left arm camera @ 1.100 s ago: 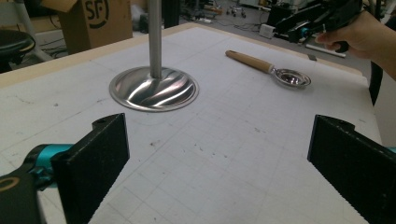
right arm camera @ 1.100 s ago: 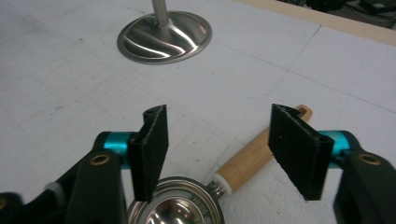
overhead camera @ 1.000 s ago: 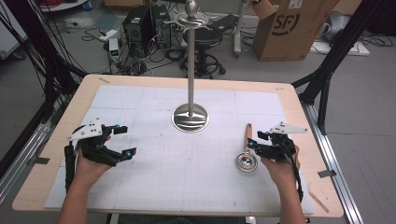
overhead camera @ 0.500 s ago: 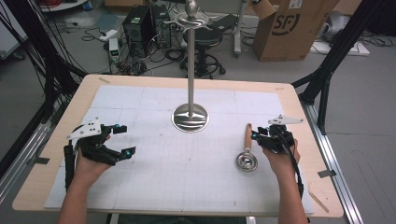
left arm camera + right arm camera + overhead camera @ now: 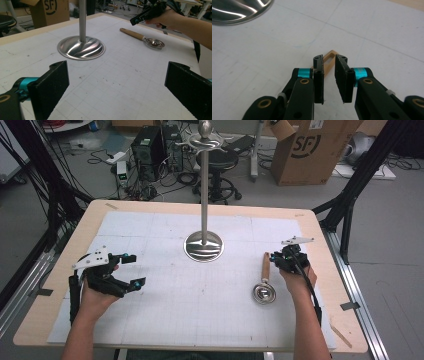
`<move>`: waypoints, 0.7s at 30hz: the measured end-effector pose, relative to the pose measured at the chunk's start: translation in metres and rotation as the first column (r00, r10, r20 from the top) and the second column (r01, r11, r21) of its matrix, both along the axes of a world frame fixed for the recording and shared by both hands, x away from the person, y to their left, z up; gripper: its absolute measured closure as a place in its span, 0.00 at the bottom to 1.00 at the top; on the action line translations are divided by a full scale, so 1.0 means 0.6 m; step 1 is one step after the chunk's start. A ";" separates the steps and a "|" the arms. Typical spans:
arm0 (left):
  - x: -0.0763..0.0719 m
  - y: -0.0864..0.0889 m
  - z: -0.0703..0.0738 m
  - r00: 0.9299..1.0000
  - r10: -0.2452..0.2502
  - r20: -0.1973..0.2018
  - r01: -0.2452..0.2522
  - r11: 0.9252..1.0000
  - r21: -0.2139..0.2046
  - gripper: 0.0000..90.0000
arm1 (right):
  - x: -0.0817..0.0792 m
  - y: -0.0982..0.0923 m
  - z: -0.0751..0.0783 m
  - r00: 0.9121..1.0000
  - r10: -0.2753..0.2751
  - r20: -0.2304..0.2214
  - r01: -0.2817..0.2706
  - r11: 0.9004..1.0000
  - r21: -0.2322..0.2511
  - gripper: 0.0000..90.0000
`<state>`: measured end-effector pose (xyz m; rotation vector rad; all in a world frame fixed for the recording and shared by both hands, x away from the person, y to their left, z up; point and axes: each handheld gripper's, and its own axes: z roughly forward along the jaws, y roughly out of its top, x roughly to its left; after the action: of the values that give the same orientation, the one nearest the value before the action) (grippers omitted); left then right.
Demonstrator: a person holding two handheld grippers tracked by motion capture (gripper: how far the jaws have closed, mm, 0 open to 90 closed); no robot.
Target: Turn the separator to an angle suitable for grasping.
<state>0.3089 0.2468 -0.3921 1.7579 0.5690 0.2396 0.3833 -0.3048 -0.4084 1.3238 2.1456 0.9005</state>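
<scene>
High view: one table (image 5: 60, 270) with a gridded mat (image 5: 165, 300), one metal stand (image 5: 203, 245) ahead of and between the two grippers, and one wooden-handled scoop (image 5: 263, 282) lying just left of the right gripper (image 5: 278, 260). Left gripper (image 5: 131, 270) rests well apart from it, jaws spread wide. Right gripper view adds that the narrowly parted jaws straddle the handle's looped end (image 5: 329, 56), not closed on it.
</scene>
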 end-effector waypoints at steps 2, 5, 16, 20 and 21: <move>0.000 0.000 0.000 1.000 0.000 -0.001 0.000 1.000 0.002 0.07 | 0.010 -0.001 -0.004 1.000 0.001 -0.018 -0.001 1.000 0.006 0.89; 0.001 -0.001 -0.001 1.000 -0.003 -0.001 0.003 1.000 0.007 0.07 | 0.023 -0.004 -0.012 0.999 -0.015 -0.041 0.015 1.000 -0.010 0.89; 0.001 -0.003 -0.003 1.000 -0.009 -0.005 0.009 1.000 0.012 0.07 | 0.044 -0.014 -0.037 0.993 -0.015 -0.116 0.016 1.000 0.009 0.99; 0.002 -0.002 -0.002 1.000 -0.006 -0.007 0.006 1.000 0.011 0.07 | 0.047 -0.008 -0.041 0.992 0.018 -0.126 -0.016 1.000 0.019 0.99; 0.002 -0.002 -0.003 1.000 -0.007 -0.007 0.007 1.000 0.011 0.07 | 0.047 -0.005 -0.042 0.992 0.018 -0.124 -0.017 1.000 0.010 1.00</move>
<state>0.3103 0.2458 -0.3937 1.7713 0.5674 0.2328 0.4116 -0.3077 -0.4334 1.4011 2.2529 0.8557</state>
